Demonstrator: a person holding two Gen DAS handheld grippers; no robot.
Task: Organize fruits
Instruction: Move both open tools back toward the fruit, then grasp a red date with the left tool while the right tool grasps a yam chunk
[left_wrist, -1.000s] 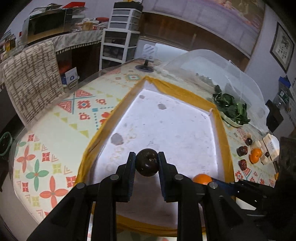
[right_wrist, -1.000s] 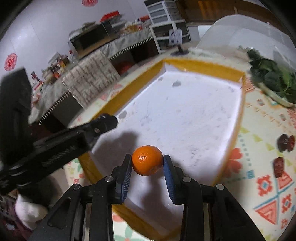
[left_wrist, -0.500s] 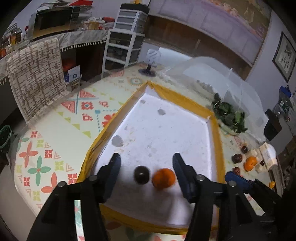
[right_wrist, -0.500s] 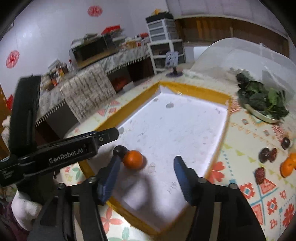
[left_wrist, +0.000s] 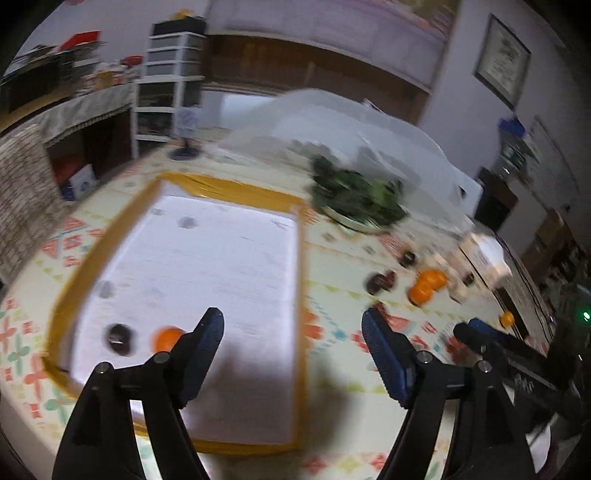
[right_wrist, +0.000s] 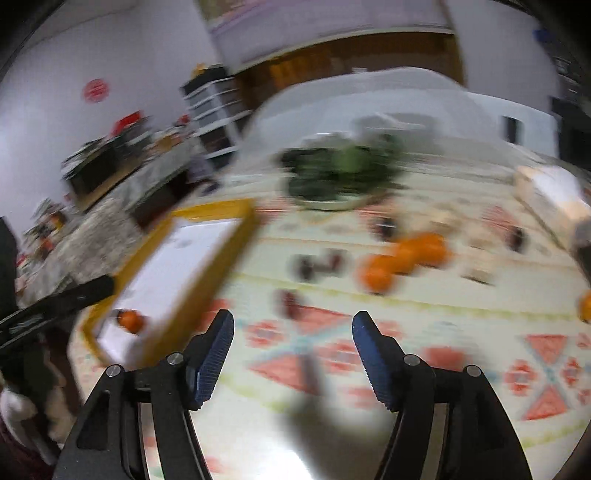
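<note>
A white tray with a yellow rim lies on the patterned tablecloth. In its near left corner lie a dark round fruit and an orange, side by side. My left gripper is open and empty above the tray's right edge. My right gripper is open and empty over the tablecloth, right of the tray. More oranges and dark fruits lie loose on the cloth ahead; they also show in the left wrist view. Both views are motion-blurred.
A plate of leafy greens stands behind the tray, under a clear dome cover. A white box sits at the table's right side. The right gripper's arm shows at right in the left wrist view.
Both grippers let go of their fruits in the tray, opened wide and swung right, away from the tray toward the loose fruits on the cloth.
</note>
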